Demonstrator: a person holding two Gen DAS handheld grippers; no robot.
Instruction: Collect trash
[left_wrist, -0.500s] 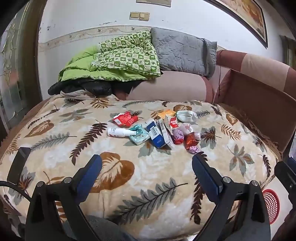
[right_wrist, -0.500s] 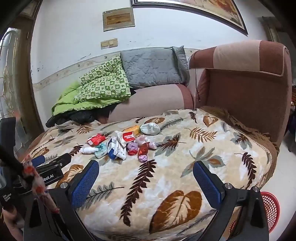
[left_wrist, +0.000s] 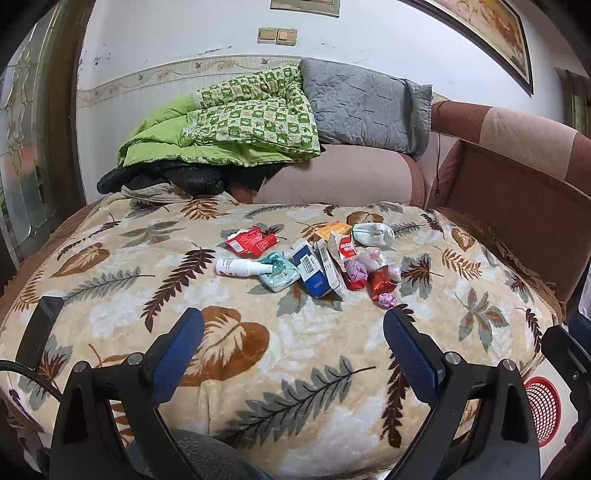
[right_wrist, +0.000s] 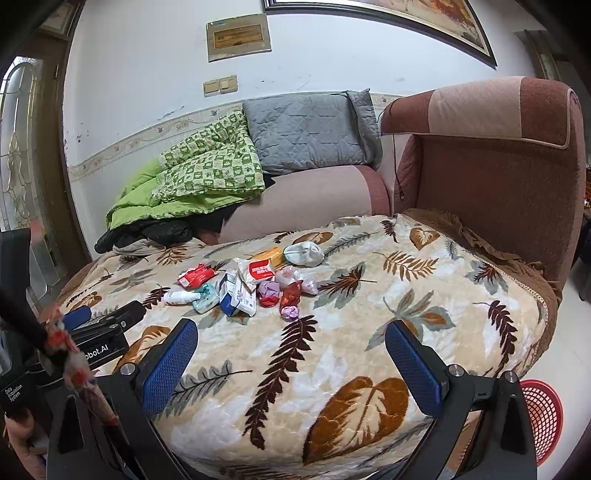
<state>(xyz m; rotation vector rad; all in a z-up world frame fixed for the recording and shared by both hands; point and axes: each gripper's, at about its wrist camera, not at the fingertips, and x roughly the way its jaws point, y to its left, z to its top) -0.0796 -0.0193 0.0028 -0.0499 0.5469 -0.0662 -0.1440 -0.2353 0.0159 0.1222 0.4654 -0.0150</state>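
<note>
Left wrist view first: my left tongs are spread wide and empty, hanging over the near edge of the leaf-print blanket; the right wrist view gives the same story for my right tongs, spread, holding nothing, with the left rig visible just off to their left side. Neither pair touches anything yet; I judge I am at the very start of the collecting, in the approach to the first piece.

Outward from the tongs, the trash sits in one loose cluster on the middle of the blanket, well ahead of both pairs; nearest is a small pink crumpled wrapper, with a red foil wrapper just behind it; to the left stand blue-and-white cartons leaning together, a teal packet, a white spray bottle lying on its side, and a torn red packet; at the far side lie an orange packet and a pale balled-up piece that I cannot identify. A red mesh basket stands on the floor off the right corner of the bed; I take it for the bin.

Next move, as I see it: push one pair forward and down onto the nearest wrapper, straddle it, close gently so the plush pile is not pinched with it; then carry it right to the basket; the soft blanket may let small pieces sink or roll.
</note>
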